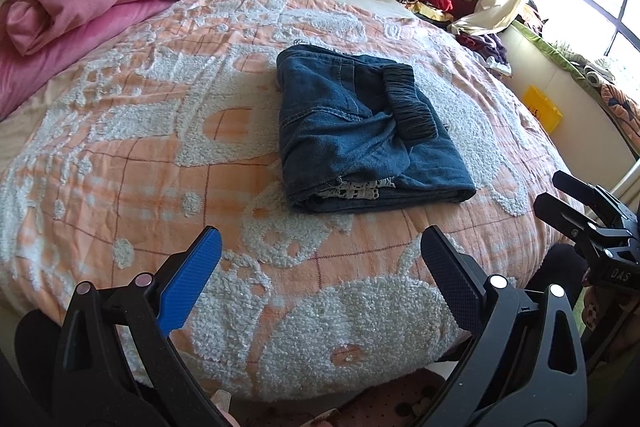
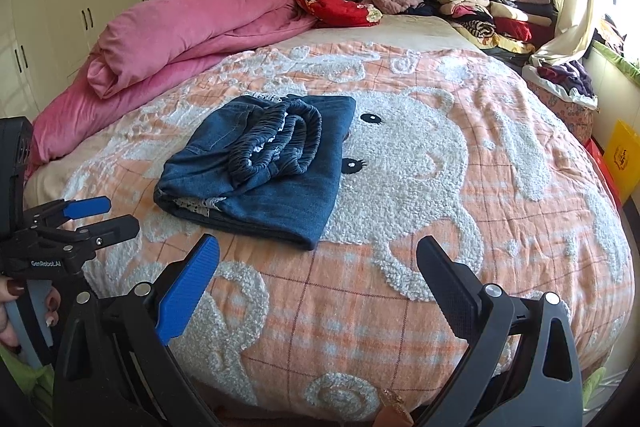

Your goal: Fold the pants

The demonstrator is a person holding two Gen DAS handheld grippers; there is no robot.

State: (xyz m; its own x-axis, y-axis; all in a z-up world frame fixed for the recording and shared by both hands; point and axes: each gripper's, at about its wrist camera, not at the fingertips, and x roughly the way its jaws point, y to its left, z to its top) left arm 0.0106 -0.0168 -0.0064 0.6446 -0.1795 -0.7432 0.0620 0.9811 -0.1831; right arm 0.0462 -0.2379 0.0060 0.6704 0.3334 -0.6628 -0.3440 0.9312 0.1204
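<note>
Folded denim pants (image 1: 368, 131) lie on the bedspread (image 1: 120, 155), ahead of both my claws, untouched. Left claw (image 1: 320, 279) and right claw (image 2: 318, 283) both spread wide, empty.

The folded pants (image 2: 256, 163) lie on the bed (image 2: 460, 227) a little left of its middle, elastic waistband bunched on top. The right hand-held gripper (image 2: 318, 291) hangs over the near edge of the bed, fingers spread wide with nothing between them. The left hand-held gripper (image 2: 100, 217) sits at the near left edge, parted, clear of the denim. A pink quilt (image 2: 180, 31) is heaped along the far left edge.
</note>
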